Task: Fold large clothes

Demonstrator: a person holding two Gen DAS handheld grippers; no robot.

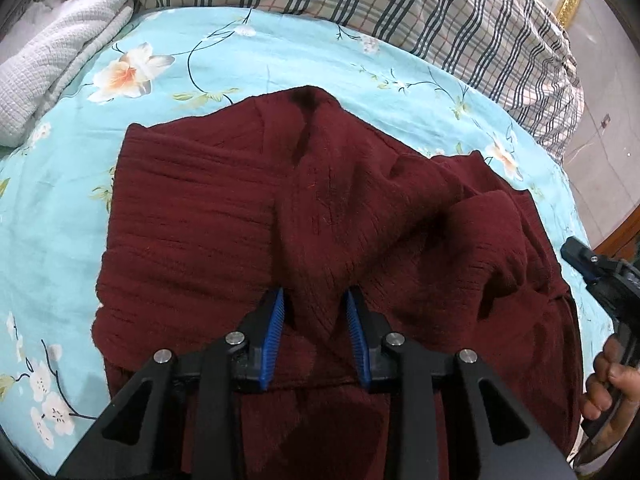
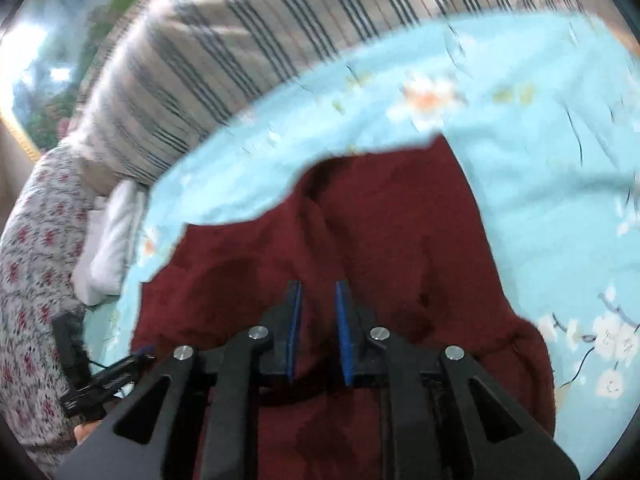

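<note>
A dark maroon garment [image 1: 224,216] lies rumpled on the floral light-blue bedsheet [image 1: 280,60], partly folded, with a raised ridge running down its middle. My left gripper [image 1: 316,304] is low over that ridge. A fold of the cloth stands between its blue pads [image 1: 276,320]; it meets the right pad, and a dark gap shows beside the left one. In the blurred right wrist view, my right gripper [image 2: 318,292] hovers above the maroon garment [image 2: 400,220] with its jaws slightly apart and nothing between them. The right gripper [image 1: 580,256] also shows at the right edge, held by a hand [image 1: 612,384].
A plaid quilt [image 1: 360,0] is piled along the far side of the bed, with a white textured blanket [image 1: 60,64] at the far left. The person's flower-patterned clothing [image 2: 36,260] fills the left edge beside a white cloth [image 2: 112,248]. Floor shows past the bed's right edge [image 1: 600,160].
</note>
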